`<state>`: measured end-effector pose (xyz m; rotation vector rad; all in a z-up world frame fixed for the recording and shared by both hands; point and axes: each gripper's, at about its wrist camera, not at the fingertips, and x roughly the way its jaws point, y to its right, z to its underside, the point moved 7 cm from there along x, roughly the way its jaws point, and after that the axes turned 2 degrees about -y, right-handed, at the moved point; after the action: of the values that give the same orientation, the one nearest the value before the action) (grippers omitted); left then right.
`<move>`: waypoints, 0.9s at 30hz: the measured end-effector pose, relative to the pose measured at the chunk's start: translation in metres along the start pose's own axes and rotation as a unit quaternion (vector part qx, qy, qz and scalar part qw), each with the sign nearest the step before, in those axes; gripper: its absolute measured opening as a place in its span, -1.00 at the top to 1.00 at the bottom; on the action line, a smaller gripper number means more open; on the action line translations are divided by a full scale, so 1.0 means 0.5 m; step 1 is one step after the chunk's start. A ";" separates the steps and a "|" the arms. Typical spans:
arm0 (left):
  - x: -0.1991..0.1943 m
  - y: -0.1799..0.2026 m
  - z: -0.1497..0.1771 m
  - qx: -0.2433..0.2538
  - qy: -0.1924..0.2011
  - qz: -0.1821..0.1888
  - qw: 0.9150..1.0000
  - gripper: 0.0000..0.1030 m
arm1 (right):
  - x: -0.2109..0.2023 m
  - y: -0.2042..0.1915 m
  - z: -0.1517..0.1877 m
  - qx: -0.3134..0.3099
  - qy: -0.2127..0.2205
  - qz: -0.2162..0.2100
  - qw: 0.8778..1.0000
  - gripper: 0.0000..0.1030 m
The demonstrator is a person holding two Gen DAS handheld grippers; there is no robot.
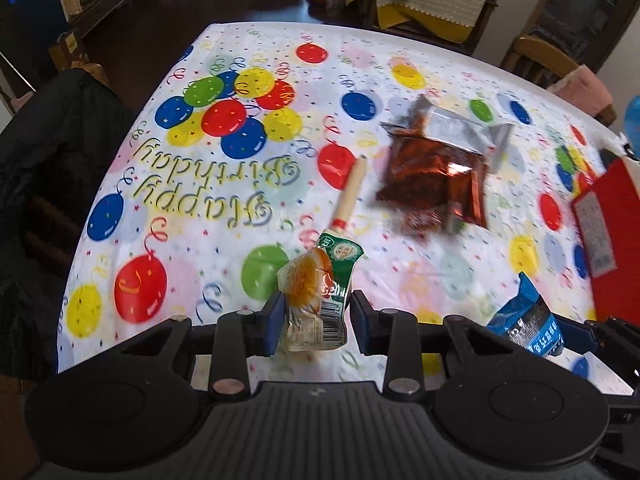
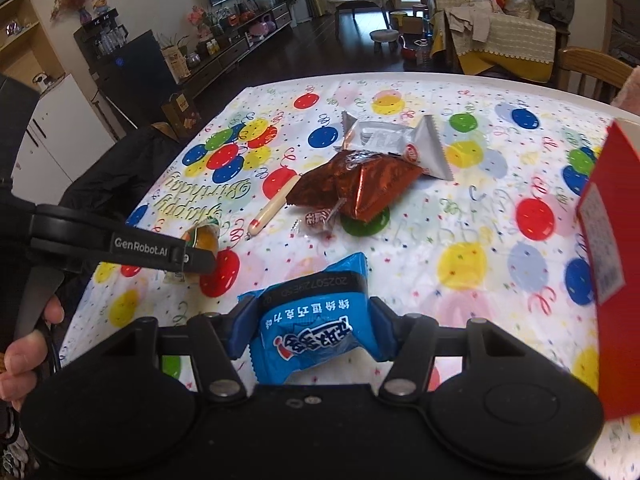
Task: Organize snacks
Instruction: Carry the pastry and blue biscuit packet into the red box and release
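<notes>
My left gripper (image 1: 316, 320) is shut on a small clear packet with an orange egg-like snack and green label (image 1: 316, 284), held just above the table. It also shows in the right wrist view (image 2: 202, 238). My right gripper (image 2: 310, 330) is shut on a blue cookie packet (image 2: 312, 324), which also shows in the left wrist view (image 1: 524, 320). On the table lie a sausage stick (image 1: 350, 188), a shiny red-brown bag (image 2: 356, 188), a silver packet (image 2: 396, 140) and a small wrapped candy (image 2: 318, 220).
A red box (image 2: 616, 248) stands at the right edge of the table, also seen in the left wrist view (image 1: 608, 236). The table wears a balloon birthday cloth (image 2: 460, 240). A dark jacket on a chair (image 1: 60, 152) sits at the left. A wooden chair (image 2: 592, 68) stands at the far right.
</notes>
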<state>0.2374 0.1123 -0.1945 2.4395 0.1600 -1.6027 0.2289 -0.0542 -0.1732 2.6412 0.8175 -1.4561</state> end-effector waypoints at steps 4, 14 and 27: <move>-0.046 0.017 0.017 0.006 0.008 0.018 1.000 0.33 | -0.052 -0.003 0.013 0.002 0.011 0.008 1.000 -0.13; -0.173 0.089 0.054 0.043 0.041 0.057 0.997 0.33 | -0.202 -0.009 0.042 0.015 0.054 0.030 0.998 -0.13; -0.285 0.253 0.068 0.109 0.073 0.084 0.988 0.33 | -0.354 0.040 0.040 0.033 0.107 0.041 0.993 -0.12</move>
<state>0.1766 -0.0146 -0.0616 2.6522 -0.2036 -1.4372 0.1463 -0.1535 -0.0489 2.8795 0.6734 -1.2190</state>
